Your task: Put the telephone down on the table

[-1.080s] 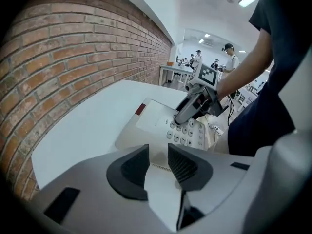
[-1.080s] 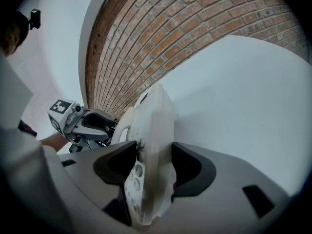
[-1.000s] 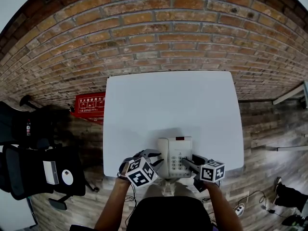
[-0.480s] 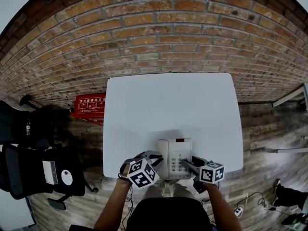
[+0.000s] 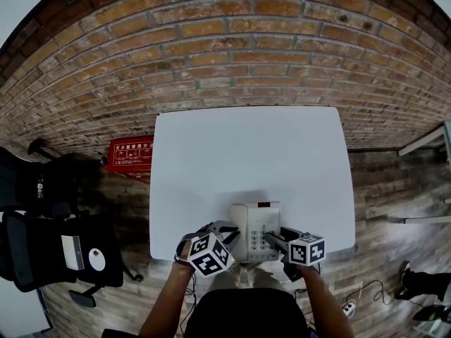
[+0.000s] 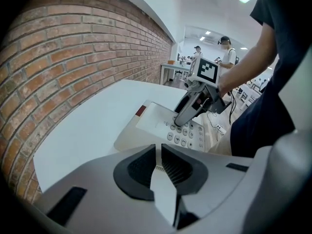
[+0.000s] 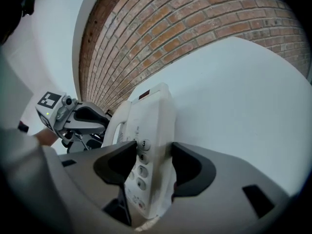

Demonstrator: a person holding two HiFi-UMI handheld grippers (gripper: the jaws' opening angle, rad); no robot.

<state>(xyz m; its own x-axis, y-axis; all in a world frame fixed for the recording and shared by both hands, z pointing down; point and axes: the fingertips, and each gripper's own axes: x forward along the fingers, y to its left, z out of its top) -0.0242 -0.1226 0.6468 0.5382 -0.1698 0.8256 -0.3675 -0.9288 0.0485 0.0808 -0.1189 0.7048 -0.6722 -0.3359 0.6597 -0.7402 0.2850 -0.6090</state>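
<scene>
A white telephone (image 5: 257,229) with a keypad sits at the near edge of the white table (image 5: 246,153). My right gripper (image 5: 271,239) clamps its right side, one finger lying on the keys and the other under the body (image 7: 151,130). My left gripper (image 5: 227,229) is at the phone's left side, by the handset (image 7: 114,126). In the left gripper view its pads are almost together, pinching a thin white edge (image 6: 160,167) that looks like the handset. That view also shows the right gripper (image 6: 181,121) on the keypad.
A brick wall (image 5: 232,41) stands behind the table. On the floor to the left lie a red box (image 5: 130,153) and a black office chair (image 5: 49,248). Cables (image 5: 366,291) trail at the right. People (image 6: 225,48) stand far off in the room.
Hardly anything differs. The right gripper's marker cube has shifted slightly left, and the telephone stays in the same spot at the table's near edge.
</scene>
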